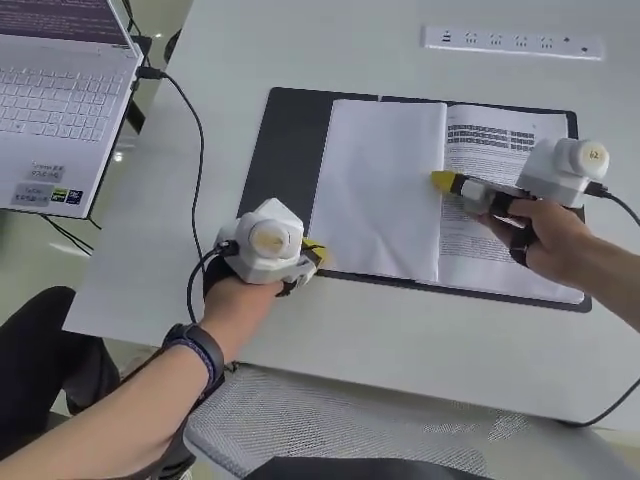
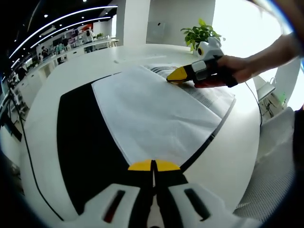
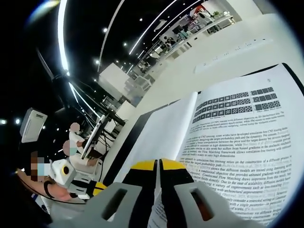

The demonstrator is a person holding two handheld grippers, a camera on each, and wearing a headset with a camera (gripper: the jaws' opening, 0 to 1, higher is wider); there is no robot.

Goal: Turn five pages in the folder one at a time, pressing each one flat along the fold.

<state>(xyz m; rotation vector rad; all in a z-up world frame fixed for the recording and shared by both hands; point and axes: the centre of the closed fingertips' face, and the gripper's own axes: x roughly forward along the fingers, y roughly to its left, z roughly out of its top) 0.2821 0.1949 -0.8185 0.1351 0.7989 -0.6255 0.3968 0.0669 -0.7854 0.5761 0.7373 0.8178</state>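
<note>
Lying open on the white table (image 1: 400, 350) is one black folder (image 1: 285, 150), its long side running left to right in the head view. Two paper faces show in it. One blank white page (image 1: 380, 190) covers the middle and leaves a strip of black cover bare at the left. One printed page (image 1: 480, 250) with dense text and a row of small dark figures at its top lies to the right of the fold.

Two grippers are at work, one in each hand. The left gripper (image 1: 316, 252) rests at the near left corner of the blank page. In its own view the two yellow tips (image 2: 153, 165) are pressed together right at the paper's edge; I cannot tell whether any paper sits between them. The right gripper (image 1: 442, 181) lies low across the printed page, its yellow tips reaching the fold where the blank page meets the printed one. Its own view shows both jaws closed against each other, the tips (image 3: 159, 165) down on the crease with nothing held.

One silver laptop (image 1: 60, 90) stands open at the far left of the table, and one black cable (image 1: 195, 130) runs from beside it toward the left hand. One white power strip (image 1: 513, 42) lies beyond the folder. One dark wristband (image 1: 200, 350) circles the left wrist. One grey mesh chair seat (image 1: 330, 430) shows under the table's near edge.
</note>
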